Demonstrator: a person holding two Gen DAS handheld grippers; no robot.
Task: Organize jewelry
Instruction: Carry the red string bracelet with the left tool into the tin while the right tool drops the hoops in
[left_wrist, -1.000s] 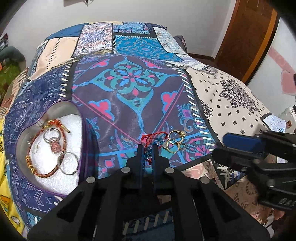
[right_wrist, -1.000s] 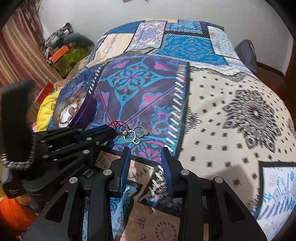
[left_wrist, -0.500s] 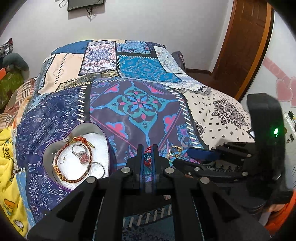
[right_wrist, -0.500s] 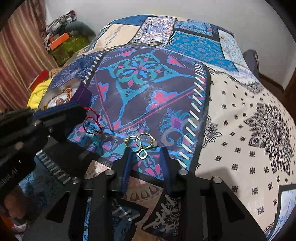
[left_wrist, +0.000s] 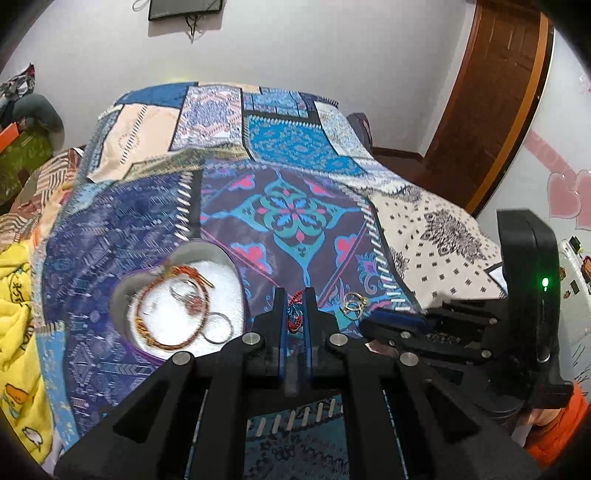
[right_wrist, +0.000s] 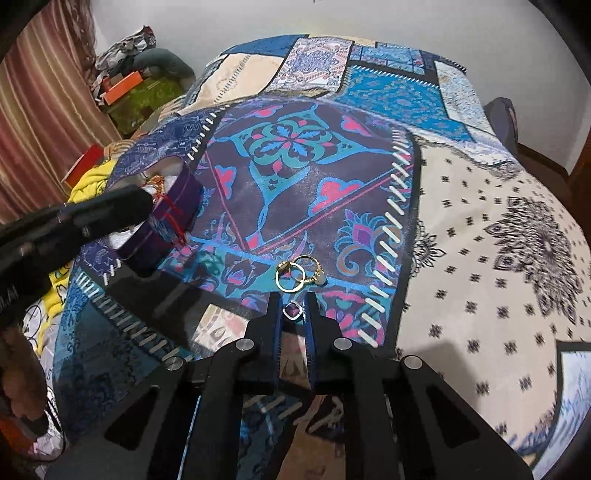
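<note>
My left gripper is shut on a red and blue beaded bracelet and holds it above the bedspread, to the right of the heart-shaped purple box. The box has a white foam floor and holds an orange bracelet, a stone ring and a silver hoop. In the right wrist view the left gripper hangs the red bracelet at the box's wall. My right gripper is narrowly open around a small silver-purple ring, just short of gold rings.
A patchwork bedspread covers the bed. A yellow blanket lies at the left edge. Clutter and an orange box sit at the far left by a curtain. A wooden door stands at the right.
My left gripper lifted the red bracelet off the bedspread and carried it left toward the heart box. My right gripper moved forward to the gold rings and narrowed around the small ring.
</note>
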